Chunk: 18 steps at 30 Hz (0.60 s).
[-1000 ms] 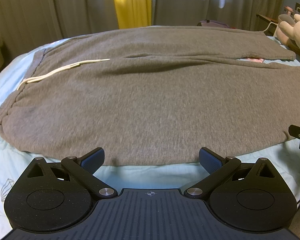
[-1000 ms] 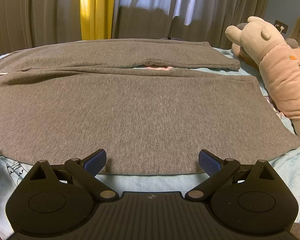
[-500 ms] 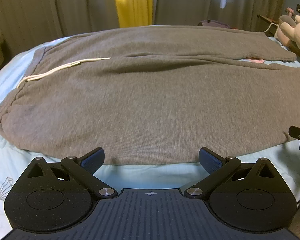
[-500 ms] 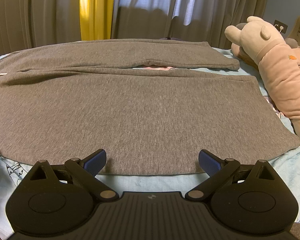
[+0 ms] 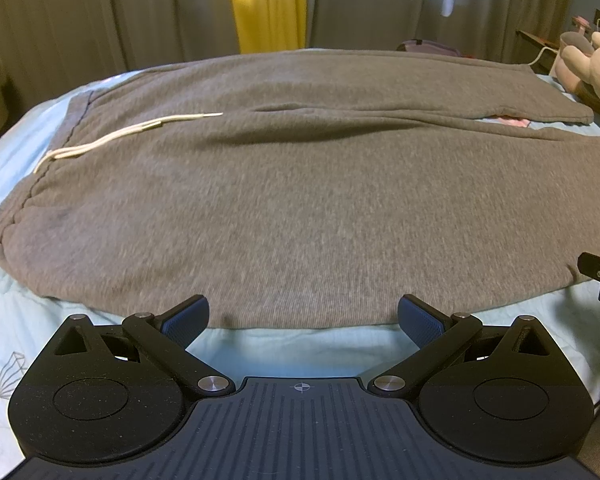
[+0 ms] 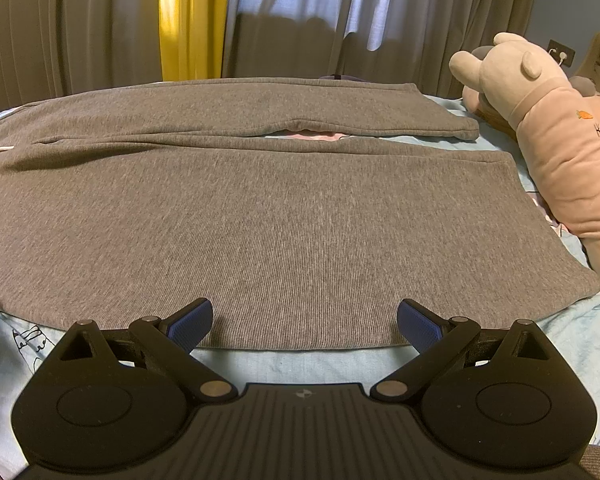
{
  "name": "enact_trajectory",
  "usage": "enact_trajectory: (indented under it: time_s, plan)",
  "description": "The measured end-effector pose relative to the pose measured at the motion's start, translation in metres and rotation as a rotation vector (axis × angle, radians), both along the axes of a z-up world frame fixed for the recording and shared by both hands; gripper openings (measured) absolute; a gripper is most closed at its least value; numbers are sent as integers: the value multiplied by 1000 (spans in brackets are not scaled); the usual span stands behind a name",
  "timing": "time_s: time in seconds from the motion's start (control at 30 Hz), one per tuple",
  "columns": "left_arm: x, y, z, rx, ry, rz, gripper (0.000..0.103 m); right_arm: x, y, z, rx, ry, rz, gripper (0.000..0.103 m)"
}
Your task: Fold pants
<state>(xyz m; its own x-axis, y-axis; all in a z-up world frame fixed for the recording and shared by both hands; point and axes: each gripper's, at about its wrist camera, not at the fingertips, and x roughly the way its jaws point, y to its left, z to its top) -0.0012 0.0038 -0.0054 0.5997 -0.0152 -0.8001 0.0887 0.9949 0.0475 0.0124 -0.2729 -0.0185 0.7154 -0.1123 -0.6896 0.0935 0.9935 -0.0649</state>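
The grey pants [image 5: 300, 200] lie flat across the bed [image 5: 4, 332], legs side by side. Left tongs [image 5: 303, 318] and right tongs [image 6: 304, 320] hover spread at the near hem edge, gripping nothing. A plush toy [image 6: 540, 128] borders the leg ends.

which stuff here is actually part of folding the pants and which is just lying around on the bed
Part of the job:
grey pants, spread flat
white drawstring at the waistband
left gripper, jaws open
right gripper, jaws open

Just lying about:
plush toy beside the leg hems
light blue bedsheet
curtains
pink item showing between the legs
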Motion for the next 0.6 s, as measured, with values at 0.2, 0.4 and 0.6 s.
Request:
enact_trajectory:
  time_s: [0.2, 0.4, 0.6]
  plan:
    - [0, 0, 0, 0, 1, -1, 103, 0, 0, 0, 0, 0, 0, 99]
    - [0, 1, -1, -4, 2, 0, 103, -1, 1, 0, 0, -1, 0, 99]
    - [0, 2, -1, -6, 3, 2, 103, -1, 1, 0, 0, 0, 1, 99]
